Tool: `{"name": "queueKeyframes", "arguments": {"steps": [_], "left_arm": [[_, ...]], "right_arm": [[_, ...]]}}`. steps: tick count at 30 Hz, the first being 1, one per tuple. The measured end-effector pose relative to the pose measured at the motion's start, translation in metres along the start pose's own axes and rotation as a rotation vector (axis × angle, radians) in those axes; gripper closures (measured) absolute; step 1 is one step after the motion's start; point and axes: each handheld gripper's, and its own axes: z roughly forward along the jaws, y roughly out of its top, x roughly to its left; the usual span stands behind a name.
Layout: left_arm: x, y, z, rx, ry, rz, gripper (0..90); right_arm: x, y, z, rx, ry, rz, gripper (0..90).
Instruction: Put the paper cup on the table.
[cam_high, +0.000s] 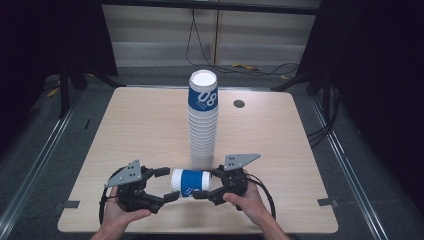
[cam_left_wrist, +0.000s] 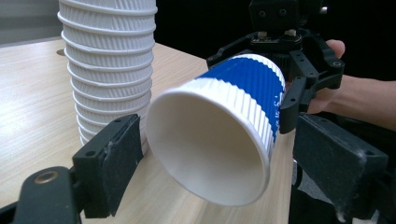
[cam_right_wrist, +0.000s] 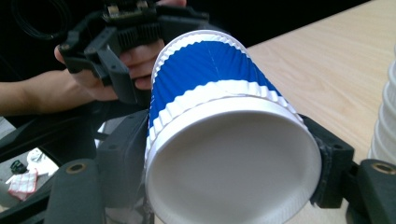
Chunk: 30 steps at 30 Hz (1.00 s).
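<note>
High view: a blue-and-white paper cup (cam_high: 191, 182) lies sideways just in front of a tall cup stack (cam_high: 203, 120) on a table (cam_high: 140, 130), held off the surface btwn two grippers. Right gripper (cam_high: 206, 186) is clamped on the cup's base end; left gripper (cam_high: 169, 185) sits at its mouth end, jaws spread wide. Left gripper view: cup mouth faces the camera, stack just behind-left of it; the left jaws stand apart either side of the rim w/o pressing it. Right gripper view: cup base is close up, pinched btwn the right jaws; the stack's edge shows at far right. Judgement: the cup looks light, thin-walled and easily crushed; ribbed sleeve should give decent friction. Best hold is gentle, across the ribbed wall near the stiffer rolled rim.
</note>
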Motion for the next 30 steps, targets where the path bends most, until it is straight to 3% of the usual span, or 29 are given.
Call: {"name": "queueKeyframes", "arguments": {"steps": [5,13,21,30], "left_arm": [[0.0031,0.0010,-0.0003,-0.008,0.020,-0.026,15.5],[0.0039,0.0013,-0.0011,-0.018,-0.039,-0.013,13.8],[0.0008,0.0015,0.0002,-0.021,-0.043,-0.005,7.8],[0.0020,-0.0006,0.0020,-0.048,-0.082,-0.043,12.2]], "right_arm": [[0.0000,0.0000,0.0010,-0.040,0.017,-0.015,26.9],[0.0044,-0.0019,0.0049,-0.056,0.053,-0.037,26.9],[0.0070,-0.0039,0.0081,-0.096,0.084,-0.044,26.9],[0.0069,-0.0049,0.0102,-0.141,0.100,-0.035,26.9]]}}
